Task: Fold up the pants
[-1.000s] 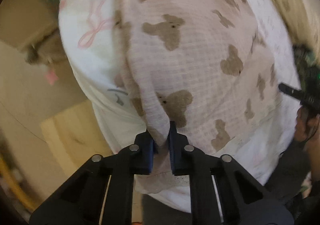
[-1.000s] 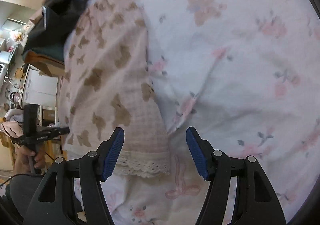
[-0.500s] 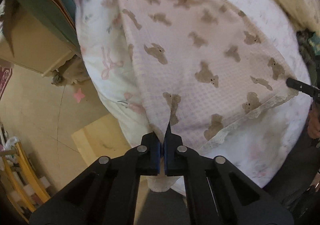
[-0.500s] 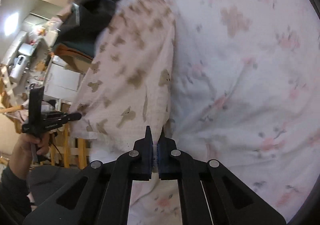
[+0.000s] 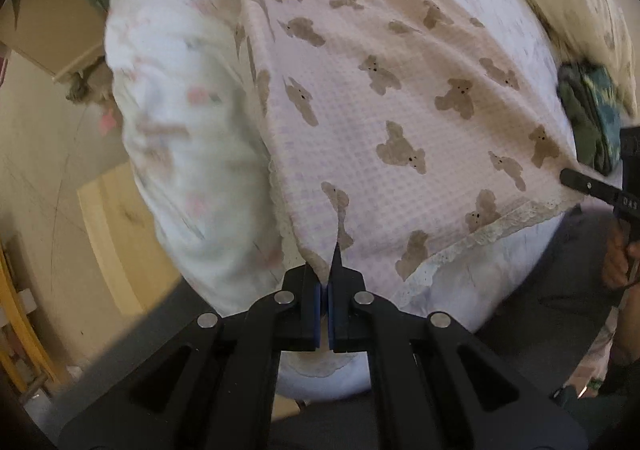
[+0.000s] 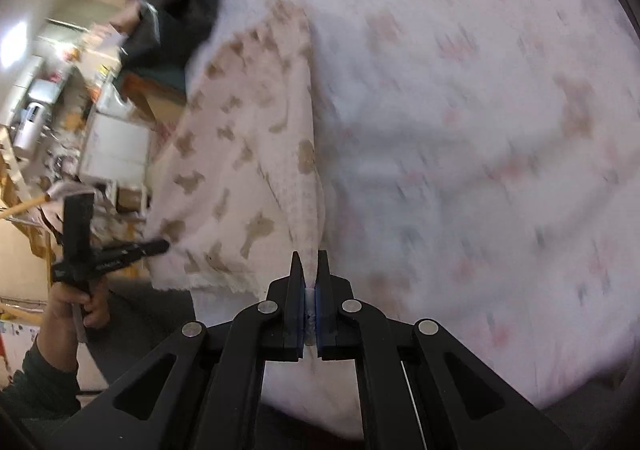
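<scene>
My right gripper (image 6: 307, 270) is clamped on a corner of the pants (image 6: 240, 153), pink with brown bears, and the cloth rises to a peak between its jaws. The pants lie on a floral sheet (image 6: 480, 129). At the left my left hand (image 6: 76, 302) holds the left gripper (image 6: 160, 247) against their lace hem (image 6: 208, 284).

**Soft cloth, matt black plastic**

The pants (image 5: 400, 97) are pink waffle-textured cloth printed with brown bears, hemmed in white lace. Beneath them, the bed (image 5: 168, 121) wears smooth floral cotton. Each hand-held gripper (image 5: 324, 282) is matt black plastic with shiny metal rivets and blue pads (image 6: 298, 306).
</scene>
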The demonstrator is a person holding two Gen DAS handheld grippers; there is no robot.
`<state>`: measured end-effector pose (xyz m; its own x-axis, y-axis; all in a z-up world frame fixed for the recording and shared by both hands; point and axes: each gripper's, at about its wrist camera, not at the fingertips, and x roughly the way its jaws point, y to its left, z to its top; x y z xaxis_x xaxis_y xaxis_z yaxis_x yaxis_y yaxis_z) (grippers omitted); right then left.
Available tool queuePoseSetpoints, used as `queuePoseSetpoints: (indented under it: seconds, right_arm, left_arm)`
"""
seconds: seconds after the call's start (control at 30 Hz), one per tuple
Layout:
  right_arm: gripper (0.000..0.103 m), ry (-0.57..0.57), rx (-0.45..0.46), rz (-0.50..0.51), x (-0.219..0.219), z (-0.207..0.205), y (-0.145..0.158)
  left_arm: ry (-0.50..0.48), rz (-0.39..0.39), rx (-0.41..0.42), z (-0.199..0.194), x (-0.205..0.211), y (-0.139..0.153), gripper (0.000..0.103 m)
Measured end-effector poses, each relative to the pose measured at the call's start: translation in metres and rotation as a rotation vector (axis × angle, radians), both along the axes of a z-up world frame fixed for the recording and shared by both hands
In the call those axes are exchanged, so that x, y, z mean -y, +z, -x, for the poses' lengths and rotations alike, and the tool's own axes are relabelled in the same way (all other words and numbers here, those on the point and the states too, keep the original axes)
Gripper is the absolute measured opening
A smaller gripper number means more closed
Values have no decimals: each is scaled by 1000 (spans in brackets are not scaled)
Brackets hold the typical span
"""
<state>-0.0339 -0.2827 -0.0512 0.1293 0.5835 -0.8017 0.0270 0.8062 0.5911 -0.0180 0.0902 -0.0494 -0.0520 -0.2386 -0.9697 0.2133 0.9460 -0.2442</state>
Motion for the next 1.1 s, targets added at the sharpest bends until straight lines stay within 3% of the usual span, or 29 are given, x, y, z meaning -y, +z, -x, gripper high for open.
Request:
queuePoseSetpoints:
  seconds: [0.2,0.3,0.33,0.37,0.43,0.5,0.53,0.6,0.77,0.9,1.1]
  right_arm:
    - [4,21,-79,67,4,6,-16]
    - [13,51,-89,139,-8,-1,-14]
    - [24,56,-86,164,-7,1,-12]
    - [49,64,-83,190,-10,0,-12]
    - [70,69,-74,224,-8,1,-12]
    - [70,75,-32,250,-11,-1,-8]
    - [70,75,-2,244,-10,0,-6]
    - [70,70,79,193,-13,-3,3]
    - [70,9,202,147,-19,-14,10]
    - [70,4,241,151,-23,-17,8]
    - [70,-50,227,136,-11,-20,4]
  left_arm:
    - [32,-107,-30,18,15,-13,4]
    - [71,-169,-6,16,11,-13,5]
    - [86,-191,1,16,7,-12,7]
    - [99,-209,2,15,1,-11,12]
    - [103,-256,21,15,-3,-9,52]
    - [109,-274,60,14,-10,-2,67]
    - [116,-271,71,14,-11,1,68]
    - [116,-237,89,14,-8,6,69]
    - [106,-267,187,10,7,13,69]
    - [122,-258,198,-1,17,11,69]
    - [162,-247,241,-13,29,14,69]
